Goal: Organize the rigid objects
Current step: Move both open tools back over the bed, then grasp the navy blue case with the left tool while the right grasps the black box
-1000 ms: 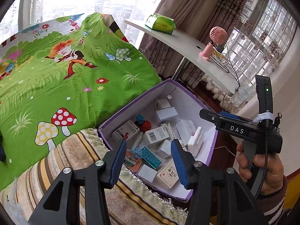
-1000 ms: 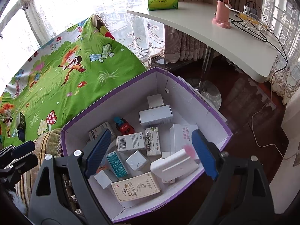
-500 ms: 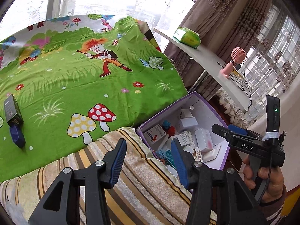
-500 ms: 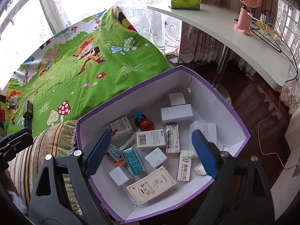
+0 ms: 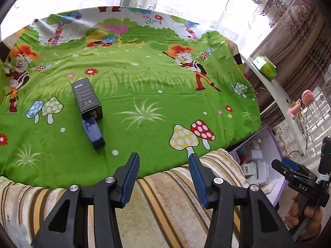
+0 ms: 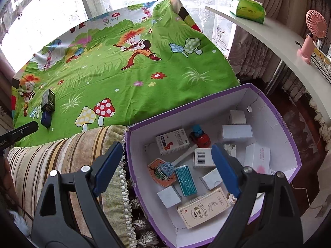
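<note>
The left tongs (image 5: 163, 167) hang over the seam where a striped blanket (image 5: 165, 198) meets a green cartoon-printed sheet (image 5: 144, 86), their blue pads parted about halfway with nothing between them. On the sheet, up and to the left of these tongs, a dark box (image 5: 86, 98) lies flat, and a small navy blue object (image 5: 93, 133) lies just beside its near end, the two touching or nearly so. The right tongs (image 6: 165, 165) stand wide apart and empty above the left part of a purple-edged cardboard box (image 6: 285, 124), which sits just beside the blanket's fringed edge. Inside this box lie many small cartons: a white one with red marks (image 6: 172, 141), a white one with a barcode (image 6: 201, 158), a teal one (image 6: 186, 180), and a beige one with printed characters (image 6: 203, 207) near the front wall. A small red and blue toy car (image 6: 199, 135) sits among them toward the back. In the left view, a hand (image 5: 306, 215) grips the handle of the right tool at the lower right. A white surface (image 6: 275, 39) carries a green tissue pack (image 6: 248, 9) and a pink fan (image 6: 312, 35).
</note>
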Available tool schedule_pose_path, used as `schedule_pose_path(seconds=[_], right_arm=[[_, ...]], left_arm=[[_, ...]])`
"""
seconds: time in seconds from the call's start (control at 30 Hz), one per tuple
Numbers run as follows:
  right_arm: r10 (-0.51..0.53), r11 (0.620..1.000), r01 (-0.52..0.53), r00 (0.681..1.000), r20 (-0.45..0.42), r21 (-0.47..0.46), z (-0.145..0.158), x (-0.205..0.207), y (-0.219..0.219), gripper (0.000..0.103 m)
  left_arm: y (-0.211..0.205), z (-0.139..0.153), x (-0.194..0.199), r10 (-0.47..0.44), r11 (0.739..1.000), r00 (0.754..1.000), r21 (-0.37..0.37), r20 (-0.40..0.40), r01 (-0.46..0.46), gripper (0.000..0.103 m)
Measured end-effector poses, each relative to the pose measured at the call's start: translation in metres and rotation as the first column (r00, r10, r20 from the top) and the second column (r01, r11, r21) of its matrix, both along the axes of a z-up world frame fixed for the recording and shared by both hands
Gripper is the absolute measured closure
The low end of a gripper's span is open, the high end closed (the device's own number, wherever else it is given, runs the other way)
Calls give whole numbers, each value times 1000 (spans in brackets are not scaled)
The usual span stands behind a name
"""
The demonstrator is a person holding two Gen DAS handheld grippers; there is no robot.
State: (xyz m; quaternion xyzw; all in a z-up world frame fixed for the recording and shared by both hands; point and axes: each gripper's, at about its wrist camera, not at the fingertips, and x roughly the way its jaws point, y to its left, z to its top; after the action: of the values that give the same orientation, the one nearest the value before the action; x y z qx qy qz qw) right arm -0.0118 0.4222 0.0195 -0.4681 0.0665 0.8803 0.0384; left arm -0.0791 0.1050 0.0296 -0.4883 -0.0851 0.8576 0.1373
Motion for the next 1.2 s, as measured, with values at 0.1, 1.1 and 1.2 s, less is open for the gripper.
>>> schedule_pose_path(seconds=[0.1,1.1,1.2], right_arm=[[36,999,-36,999,4,12,-1,-9,-15,14],[323,945,-324,946,28,41,-12,-103,-152,14],[356,933,-357,934,34,39,-14,-112,-174,14]], left_arm=[[-25,-6,-10,68,998,997,-12,23,-68,52],[-79,-56,-78,206,978,963,-64,173,-198,76],[-91,-52,-72,230,972,961,-72,153,-222,76]])
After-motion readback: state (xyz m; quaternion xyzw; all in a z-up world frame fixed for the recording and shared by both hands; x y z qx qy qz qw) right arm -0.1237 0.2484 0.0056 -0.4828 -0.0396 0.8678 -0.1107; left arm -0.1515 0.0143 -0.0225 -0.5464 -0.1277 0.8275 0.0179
